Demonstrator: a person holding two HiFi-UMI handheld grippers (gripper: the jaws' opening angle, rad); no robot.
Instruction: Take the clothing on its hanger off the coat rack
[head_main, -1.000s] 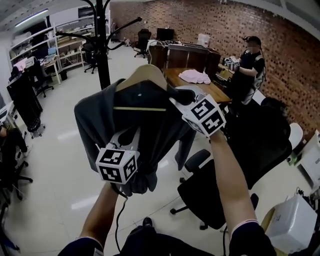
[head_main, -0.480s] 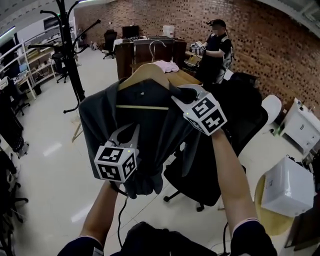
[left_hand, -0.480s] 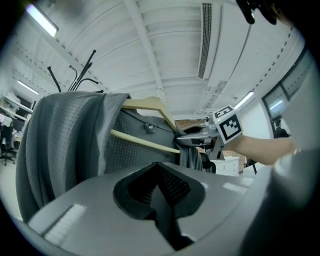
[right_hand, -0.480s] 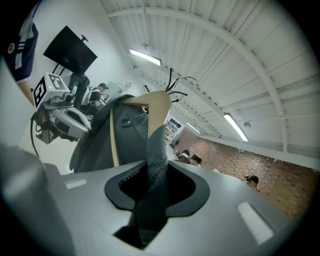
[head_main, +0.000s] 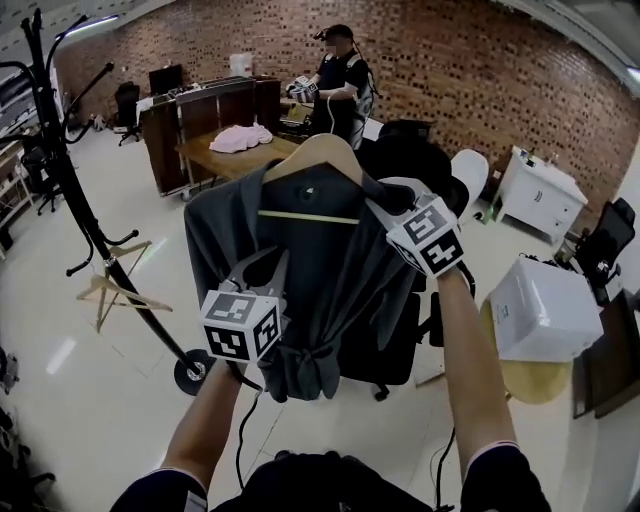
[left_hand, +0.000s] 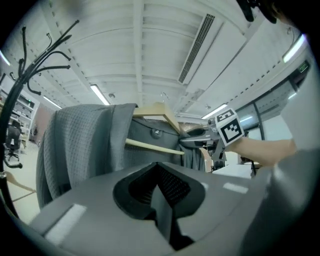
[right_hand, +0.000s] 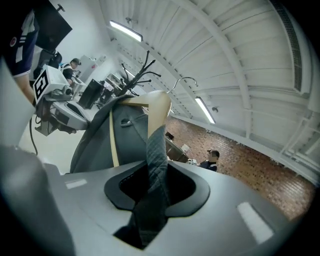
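1. Grey garment (head_main: 320, 290) on its wooden hanger (head_main: 318, 150): up in the air and well apart from the coat rack (head_main: 100, 242), to the rack's right in the head view. The hanger's top hangs on nothing; no rack arm is near it.
2. right gripper (head_main: 385, 203): closed on the garment's shoulder, at the hanger end farthest from the rack. Its own view shows a strip of grey cloth pinched btw. the jaws, w/ the wood just beyond.
3. left gripper (head_main: 268, 262): lower down, on the garment's rack-side half. A smooth grey fold sits btw. its pads, so it reads as clamped on the cloth too. The hem hangs bunched below it.
4. Progress, my read: garment + hanger are off the rack, i.e. the take-off itself looks done. What's left, if anything, is to bring it somewhere & let go. Nothing in view says where.
5. Around, all farther from the rack than the garment: a wooden surface (head_main: 215, 160) w/ a pink cloth (head_main: 240, 138), a person (head_main: 340, 85) standing beyond it, and a black chair (head_main: 410, 160) behind the garment.
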